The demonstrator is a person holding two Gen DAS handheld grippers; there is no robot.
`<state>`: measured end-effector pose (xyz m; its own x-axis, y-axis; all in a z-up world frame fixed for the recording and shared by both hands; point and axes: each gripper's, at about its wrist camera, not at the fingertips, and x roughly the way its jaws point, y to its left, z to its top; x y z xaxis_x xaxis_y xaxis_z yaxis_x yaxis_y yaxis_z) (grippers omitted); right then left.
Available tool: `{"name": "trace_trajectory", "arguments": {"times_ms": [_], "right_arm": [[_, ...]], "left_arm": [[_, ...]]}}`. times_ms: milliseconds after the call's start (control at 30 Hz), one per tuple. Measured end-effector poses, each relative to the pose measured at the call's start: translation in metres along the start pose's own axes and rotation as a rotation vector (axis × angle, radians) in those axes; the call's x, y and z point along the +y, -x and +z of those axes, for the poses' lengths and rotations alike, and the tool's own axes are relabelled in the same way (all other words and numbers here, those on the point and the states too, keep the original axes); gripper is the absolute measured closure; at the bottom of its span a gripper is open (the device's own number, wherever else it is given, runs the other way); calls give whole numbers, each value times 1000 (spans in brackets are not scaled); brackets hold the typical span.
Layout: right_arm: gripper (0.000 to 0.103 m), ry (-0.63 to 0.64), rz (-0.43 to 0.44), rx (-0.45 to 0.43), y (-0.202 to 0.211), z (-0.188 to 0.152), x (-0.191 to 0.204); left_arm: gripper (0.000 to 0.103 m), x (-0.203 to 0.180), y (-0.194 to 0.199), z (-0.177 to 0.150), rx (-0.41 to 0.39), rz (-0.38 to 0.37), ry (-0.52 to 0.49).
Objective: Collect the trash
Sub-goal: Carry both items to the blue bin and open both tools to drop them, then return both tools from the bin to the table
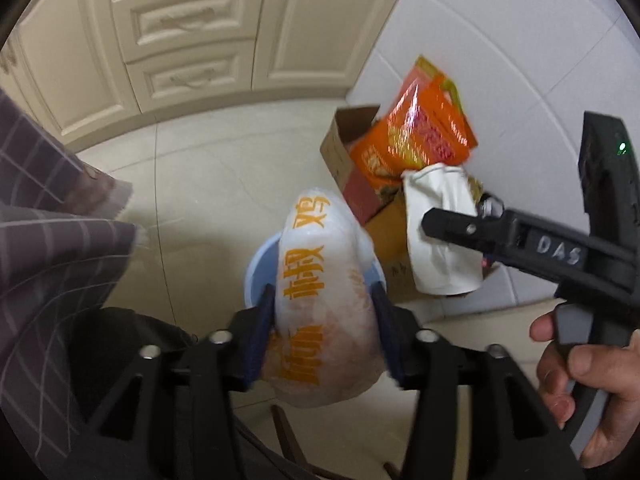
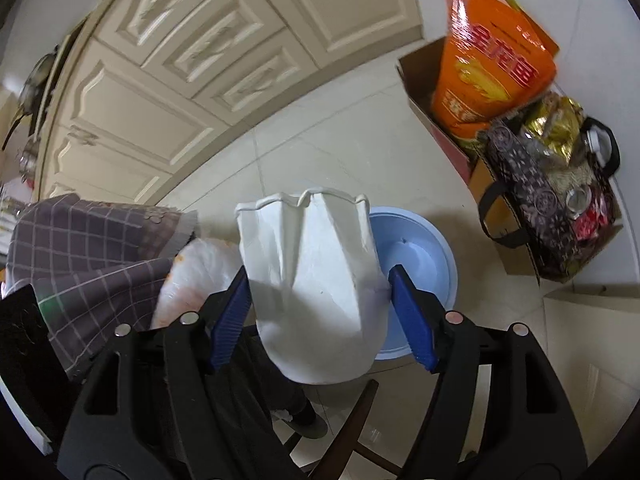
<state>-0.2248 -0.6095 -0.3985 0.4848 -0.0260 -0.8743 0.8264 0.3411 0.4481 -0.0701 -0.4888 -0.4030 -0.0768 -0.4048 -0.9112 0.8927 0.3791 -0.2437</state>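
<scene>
My left gripper is shut on a crumpled translucent plastic bag with orange characters, held above a light blue basin on the floor. My right gripper is shut on a squashed white paper cup, also held over the blue basin. In the left wrist view the right gripper shows at the right with the white cup between its fingers. The plastic bag also shows in the right wrist view, at the left behind the checked cloth.
A cardboard box with an orange food bag stands against the white tiled wall. A dark patterned tote of packets sits beside it. Cream cabinets line the back. A checked cloth hangs at left.
</scene>
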Motion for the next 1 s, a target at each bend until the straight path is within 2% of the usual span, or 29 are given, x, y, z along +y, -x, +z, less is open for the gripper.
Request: {"name": "trace_trajectory", "arguments": {"times_ms": [67, 167, 433, 633, 800, 1000], "right_arm": [[12, -15, -17, -4, -1, -2, -4], [7, -12, -43, -9, 0, -4, -3], [6, 25, -43, -53, 14, -4, 15], [6, 73, -7, -113, 42, -2, 45], [6, 172, 58, -194, 83, -2, 88], [6, 293, 146, -268, 122, -4, 150]], "left_arm": [[21, 0, 0, -1, -26, 46, 4], [16, 2, 15, 0, -72, 66, -3], [15, 2, 84, 2, -232, 115, 24], [12, -5, 142, -1, -354, 135, 25], [11, -8, 187, -7, -445, 140, 33], [8, -1, 245, -19, -567, 206, 53]]}}
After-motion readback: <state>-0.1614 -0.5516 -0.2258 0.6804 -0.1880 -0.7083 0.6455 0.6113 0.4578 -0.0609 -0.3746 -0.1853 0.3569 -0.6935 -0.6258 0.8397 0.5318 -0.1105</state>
